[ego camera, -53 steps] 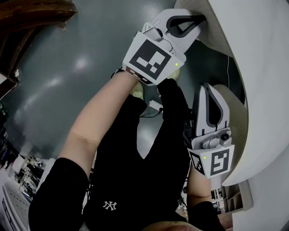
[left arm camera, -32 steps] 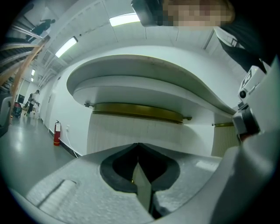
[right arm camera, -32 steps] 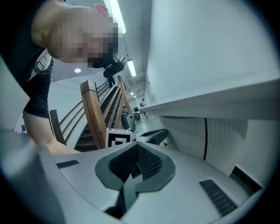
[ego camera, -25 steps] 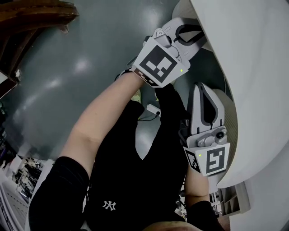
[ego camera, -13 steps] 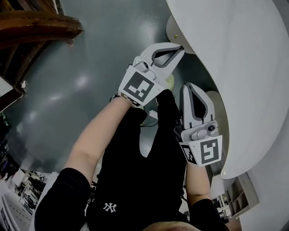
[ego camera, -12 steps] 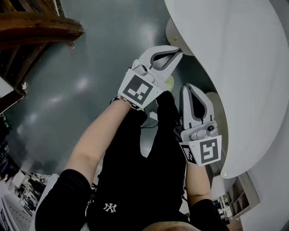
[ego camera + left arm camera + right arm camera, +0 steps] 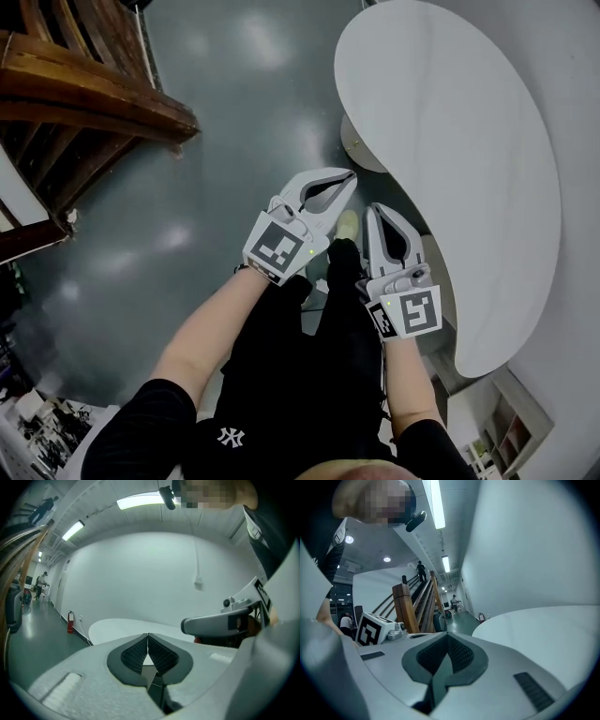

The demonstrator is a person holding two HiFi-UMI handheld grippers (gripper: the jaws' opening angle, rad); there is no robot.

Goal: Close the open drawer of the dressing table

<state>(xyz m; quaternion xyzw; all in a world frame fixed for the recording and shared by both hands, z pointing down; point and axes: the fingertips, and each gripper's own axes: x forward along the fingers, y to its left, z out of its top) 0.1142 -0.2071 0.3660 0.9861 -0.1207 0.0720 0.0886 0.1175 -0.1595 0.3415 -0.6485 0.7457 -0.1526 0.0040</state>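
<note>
- Poised just off the rim of the white tabletop [image 7: 450, 141]: left tool [image 7: 348, 176] and right tool [image 7: 375, 212], both with jaws pressed together, gripping nothing.
- Tucked under that rim, at 12 o'clock from the left tool: what looks like the drawer [image 7: 359, 148], pale and rounded; open or closed, hard to tell.
- Probably light, rigid and free-sliding; best pushed flat at mid-front, no grasp needed.

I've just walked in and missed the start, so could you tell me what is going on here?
A person stands beside the white dressing table with a gripper in each hand. The left gripper and right gripper are held near its edge, each with jaws together and nothing between them. From above, no open drawer shows under the tabletop.
</note>
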